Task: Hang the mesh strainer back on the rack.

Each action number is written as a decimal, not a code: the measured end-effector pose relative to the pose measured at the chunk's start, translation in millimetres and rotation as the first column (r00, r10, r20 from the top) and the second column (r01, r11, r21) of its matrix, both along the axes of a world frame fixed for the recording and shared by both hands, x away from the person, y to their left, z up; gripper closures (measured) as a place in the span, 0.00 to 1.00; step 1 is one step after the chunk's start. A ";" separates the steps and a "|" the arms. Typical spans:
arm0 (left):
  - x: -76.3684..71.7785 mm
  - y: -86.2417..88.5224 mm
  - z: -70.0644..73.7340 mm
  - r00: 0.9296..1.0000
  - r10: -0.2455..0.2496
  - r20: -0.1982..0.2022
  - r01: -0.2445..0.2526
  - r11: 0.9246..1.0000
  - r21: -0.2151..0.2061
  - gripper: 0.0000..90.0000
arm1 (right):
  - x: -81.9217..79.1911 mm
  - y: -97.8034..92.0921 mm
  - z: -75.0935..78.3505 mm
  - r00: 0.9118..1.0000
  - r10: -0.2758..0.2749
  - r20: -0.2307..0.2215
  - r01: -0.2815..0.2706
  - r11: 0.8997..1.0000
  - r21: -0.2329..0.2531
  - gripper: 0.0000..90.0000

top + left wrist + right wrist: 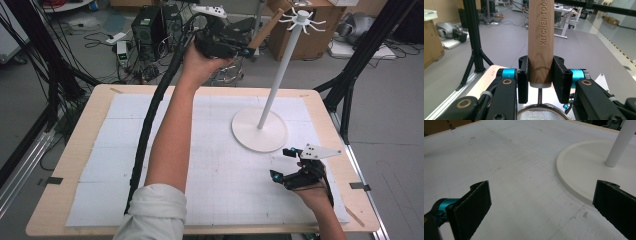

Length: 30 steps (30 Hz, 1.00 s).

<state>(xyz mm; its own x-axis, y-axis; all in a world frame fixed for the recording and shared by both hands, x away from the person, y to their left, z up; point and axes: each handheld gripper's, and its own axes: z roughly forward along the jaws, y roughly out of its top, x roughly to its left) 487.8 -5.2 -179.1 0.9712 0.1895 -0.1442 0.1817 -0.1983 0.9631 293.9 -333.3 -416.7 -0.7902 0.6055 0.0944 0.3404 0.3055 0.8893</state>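
Note:
A wooden handle (541, 37) stamped "KITCHEN TOOL" stands between the jaws of my left gripper (540, 75), which is shut on it. Below the jaws a metal mesh bowl (542, 113) of the strainer shows. In the high view my left gripper (245, 51) is raised beyond the table's far edge, and the handle (267, 27) slants up toward the hooks (302, 19) atop a white stand (280, 75). My right gripper (281, 163) rests low at the front right, open, just in front of the stand's round base (260, 132). Nothing lies between its jaws (541, 202); the base (586, 170) is ahead of it.
A white gridded mat (220, 165) covers the wooden table (65, 165). The left gripper's thick black cable (150, 115) trails across the mat's left half. Black frame legs (350, 70) stand at the right, with boxes and computer gear (147, 25) on the floor behind.

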 end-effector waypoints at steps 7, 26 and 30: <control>-0.2 -12.8 -5.5 1.000 -0.018 -0.002 0.018 1.000 0.024 0.77 | -0.3 -0.8 0.5 1.000 0.000 0.001 0.000 1.000 0.003 0.01; -3.5 -50.0 -10.4 1.000 -0.014 0.027 0.010 0.988 0.156 0.77 | -0.9 0.2 0.7 1.000 0.002 -0.001 -0.002 1.000 0.005 0.01; -3.2 -52.0 -11.9 1.000 -0.006 0.021 0.002 0.989 0.150 0.76 | -1.4 0.3 0.8 1.000 0.004 -0.003 -0.004 1.000 0.004 0.01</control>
